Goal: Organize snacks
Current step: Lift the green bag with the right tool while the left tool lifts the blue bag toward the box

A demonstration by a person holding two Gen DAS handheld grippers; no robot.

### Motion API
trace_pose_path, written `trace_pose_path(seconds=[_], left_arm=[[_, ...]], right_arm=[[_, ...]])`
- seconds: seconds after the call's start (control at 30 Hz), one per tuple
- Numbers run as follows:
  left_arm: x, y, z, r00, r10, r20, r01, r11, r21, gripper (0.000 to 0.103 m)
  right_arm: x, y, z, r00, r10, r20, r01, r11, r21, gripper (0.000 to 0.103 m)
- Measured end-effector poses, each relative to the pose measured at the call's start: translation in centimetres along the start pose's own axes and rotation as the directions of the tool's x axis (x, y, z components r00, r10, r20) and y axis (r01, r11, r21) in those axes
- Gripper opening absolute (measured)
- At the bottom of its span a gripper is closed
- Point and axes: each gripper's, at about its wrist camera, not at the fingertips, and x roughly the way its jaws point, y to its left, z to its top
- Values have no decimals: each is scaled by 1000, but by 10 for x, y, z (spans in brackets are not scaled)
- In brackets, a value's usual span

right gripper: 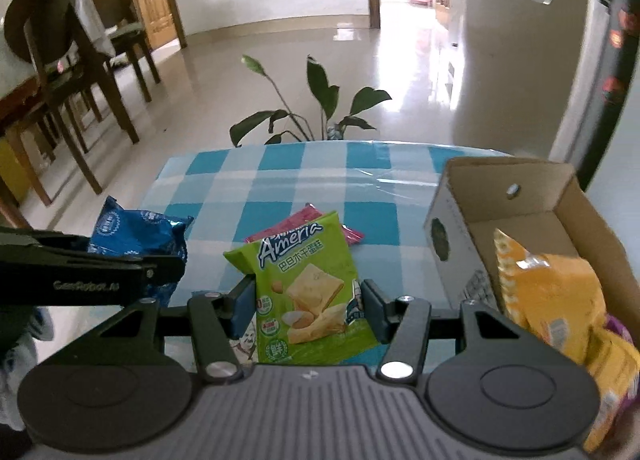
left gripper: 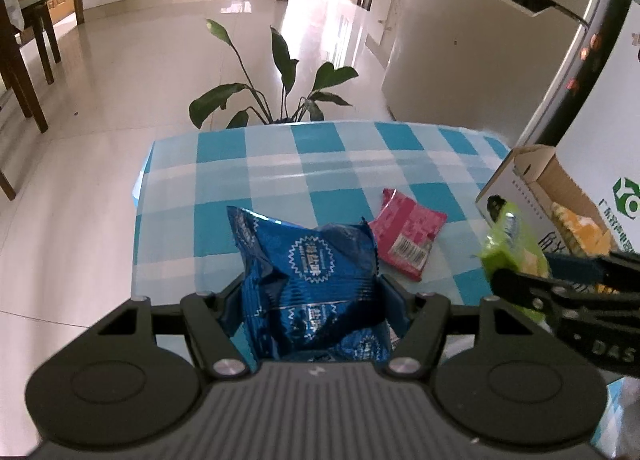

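both grippers are loaded: my left gripper (left gripper: pixel 312 300) pinches a crinkly blue foil snack bag (left gripper: pixel 312 280), my right gripper (right gripper: pixel 306 300) a flat green plastic cracker packet (right gripper: pixel 308 292), above the checked tablecloth (right gripper: pixel 280 179). light, slippery, crushable; hold mid-body. open cardboard box (right gripper: pixel 520 195) sits right.

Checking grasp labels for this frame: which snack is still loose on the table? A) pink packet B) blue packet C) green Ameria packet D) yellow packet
A. The pink packet lies flat on the checked tablecloth untouched, while the left gripper holds the blue packet, the right gripper holds the green packet, and the yellow packet sits in the cardboard box.
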Motion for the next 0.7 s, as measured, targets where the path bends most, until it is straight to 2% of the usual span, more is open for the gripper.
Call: trace_pose_path(seconds=[0.27,0.37,0.7], left_arm=[[-6,-9,2,999,34,38,-34,999,-1,67],[-6,-11,2,997,53,51,-53,999,-3,67],[-6,-9,2,996,66,59,-64,997,-33,67]], right_arm=[[-15,-10,-5,1000,2,17,-3,996,93,61],[-10,-13,-2,1000,-16,11,15,995,101,61],[-8,-13,8,999,20,37,-24,995,100,61]])
